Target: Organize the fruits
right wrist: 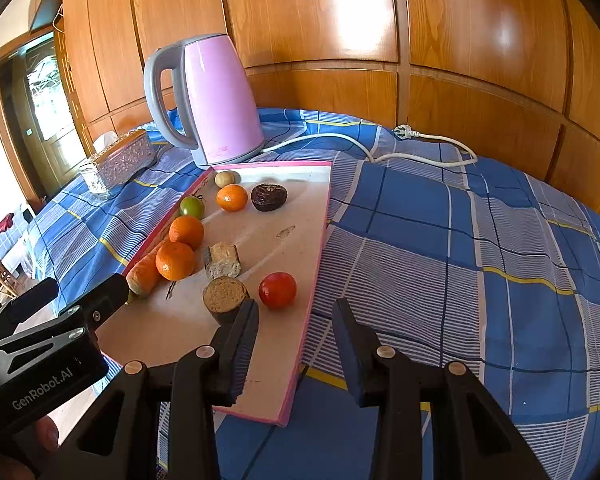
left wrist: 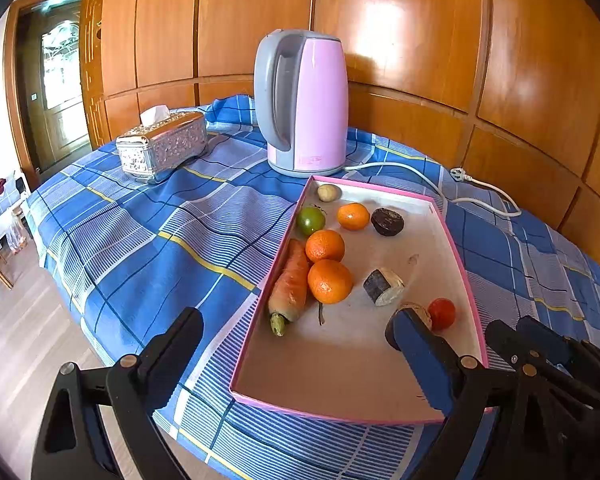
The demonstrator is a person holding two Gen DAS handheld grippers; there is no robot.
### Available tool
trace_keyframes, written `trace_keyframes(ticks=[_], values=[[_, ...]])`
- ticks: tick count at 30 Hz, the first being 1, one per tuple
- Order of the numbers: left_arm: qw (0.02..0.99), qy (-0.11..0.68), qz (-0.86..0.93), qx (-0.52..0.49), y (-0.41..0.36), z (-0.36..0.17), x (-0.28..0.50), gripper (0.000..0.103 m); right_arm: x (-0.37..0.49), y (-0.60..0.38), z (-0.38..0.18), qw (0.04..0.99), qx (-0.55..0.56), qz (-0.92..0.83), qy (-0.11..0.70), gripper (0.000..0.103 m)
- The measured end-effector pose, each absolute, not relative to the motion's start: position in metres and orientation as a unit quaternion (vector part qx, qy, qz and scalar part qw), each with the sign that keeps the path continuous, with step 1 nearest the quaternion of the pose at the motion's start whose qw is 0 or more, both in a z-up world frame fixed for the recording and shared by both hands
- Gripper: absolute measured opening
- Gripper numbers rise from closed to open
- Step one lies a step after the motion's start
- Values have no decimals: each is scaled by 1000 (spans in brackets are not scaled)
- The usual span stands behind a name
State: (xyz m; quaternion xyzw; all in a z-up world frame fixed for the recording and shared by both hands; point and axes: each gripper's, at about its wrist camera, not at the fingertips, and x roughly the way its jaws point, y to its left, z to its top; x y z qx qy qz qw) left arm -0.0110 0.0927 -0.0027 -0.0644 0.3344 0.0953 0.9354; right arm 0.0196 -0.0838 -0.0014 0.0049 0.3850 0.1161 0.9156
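A pink-rimmed tray (left wrist: 456, 248) (right wrist: 300, 340) lies on the checked table. In it are three oranges (left wrist: 329, 281) (right wrist: 175, 261), a green fruit (left wrist: 311, 220) (right wrist: 191, 206), a red tomato (left wrist: 441, 313) (right wrist: 277, 289), a carrot (left wrist: 291, 280) (right wrist: 145, 273), a dark round fruit (left wrist: 387, 221) (right wrist: 269, 197), two cut brown chunks (left wrist: 383, 286) (right wrist: 225, 299) and a small pale fruit (left wrist: 329, 192) (right wrist: 227, 178). My left gripper (left wrist: 296, 330) is open over the tray's near left edge. My right gripper (right wrist: 296, 314) is open over the tray's right rim, near the tomato.
A pink kettle (left wrist: 302, 104) (right wrist: 208, 100) stands behind the tray, its white cord and plug (left wrist: 458, 175) (right wrist: 404, 132) trailing right. A silver tissue box (left wrist: 162, 146) (right wrist: 118, 164) sits at the back left. A wooden panel wall is behind; the table edge drops to floor at left.
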Motion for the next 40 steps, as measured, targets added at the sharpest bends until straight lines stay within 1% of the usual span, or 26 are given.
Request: trace_keyframes(ticks=[40], values=[[936, 329, 96, -75, 91, 0, -13, 97, 19, -83, -4, 913, 4, 116, 392, 39]])
